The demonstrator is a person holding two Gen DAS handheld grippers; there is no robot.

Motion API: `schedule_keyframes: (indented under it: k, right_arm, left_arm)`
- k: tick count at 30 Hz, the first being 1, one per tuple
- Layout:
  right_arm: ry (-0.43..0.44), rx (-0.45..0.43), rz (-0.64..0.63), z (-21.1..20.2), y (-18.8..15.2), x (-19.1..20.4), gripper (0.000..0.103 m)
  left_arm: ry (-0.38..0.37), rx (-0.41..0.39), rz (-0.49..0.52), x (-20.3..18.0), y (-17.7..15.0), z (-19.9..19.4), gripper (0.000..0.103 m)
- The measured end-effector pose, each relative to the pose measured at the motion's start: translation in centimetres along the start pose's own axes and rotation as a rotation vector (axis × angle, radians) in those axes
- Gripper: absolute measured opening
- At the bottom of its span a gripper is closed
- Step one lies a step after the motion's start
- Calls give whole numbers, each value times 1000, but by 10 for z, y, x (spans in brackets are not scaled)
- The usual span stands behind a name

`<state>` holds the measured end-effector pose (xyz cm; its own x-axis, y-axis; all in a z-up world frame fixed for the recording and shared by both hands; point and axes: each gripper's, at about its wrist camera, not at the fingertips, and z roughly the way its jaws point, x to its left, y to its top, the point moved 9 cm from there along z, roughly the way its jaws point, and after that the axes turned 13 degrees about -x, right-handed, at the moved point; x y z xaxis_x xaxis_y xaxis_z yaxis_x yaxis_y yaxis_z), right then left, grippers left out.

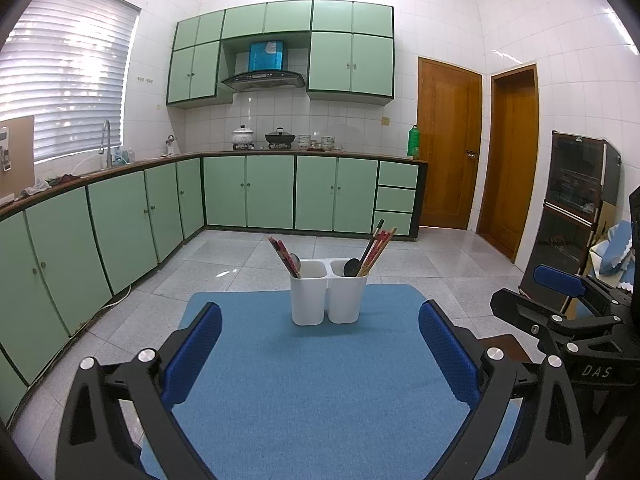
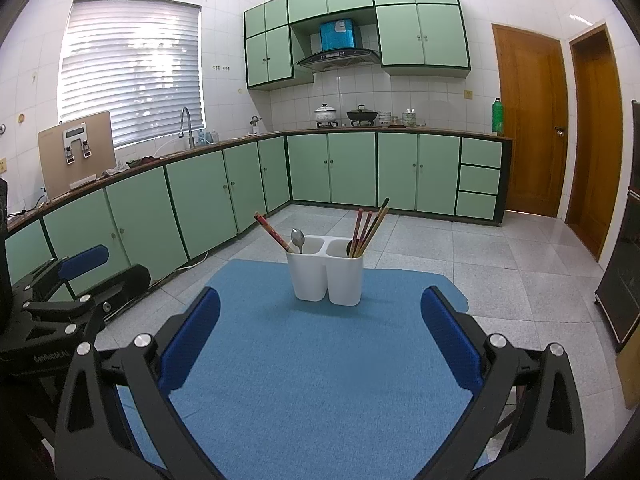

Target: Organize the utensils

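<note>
A white two-compartment utensil holder (image 1: 328, 296) (image 2: 326, 274) stands on a blue mat (image 1: 304, 380) (image 2: 316, 360). Its left compartment holds red chopsticks (image 1: 285, 255) (image 2: 273, 233) and a silver spoon (image 2: 297, 239). Its right compartment holds several chopsticks (image 1: 377, 251) (image 2: 368, 230) and a black spoon (image 1: 352, 266). My left gripper (image 1: 320, 320) is open and empty, short of the holder. My right gripper (image 2: 320, 304) is open and empty, also short of it. Each gripper shows in the other's view, the right one at the right edge (image 1: 560, 300) and the left one at the left edge (image 2: 76, 276).
Green kitchen cabinets (image 1: 248, 192) line the left and far walls, with pots on the counter (image 2: 348, 116). Two wooden doors (image 1: 448, 148) stand at the right. A dark glass-fronted cabinet (image 1: 576, 208) is beside the table at the right. Grey tiled floor (image 2: 480, 260) surrounds the mat.
</note>
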<state>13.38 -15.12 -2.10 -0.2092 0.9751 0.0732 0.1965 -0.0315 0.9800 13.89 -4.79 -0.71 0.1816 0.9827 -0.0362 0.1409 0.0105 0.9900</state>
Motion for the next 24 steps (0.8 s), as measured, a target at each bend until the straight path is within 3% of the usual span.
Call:
schedule_keyframes:
  k: [24]
  right_arm:
    - [3,-1,-1,2,2,0,98]
  left_arm:
    - [4,-1,0,4,4,-2,97]
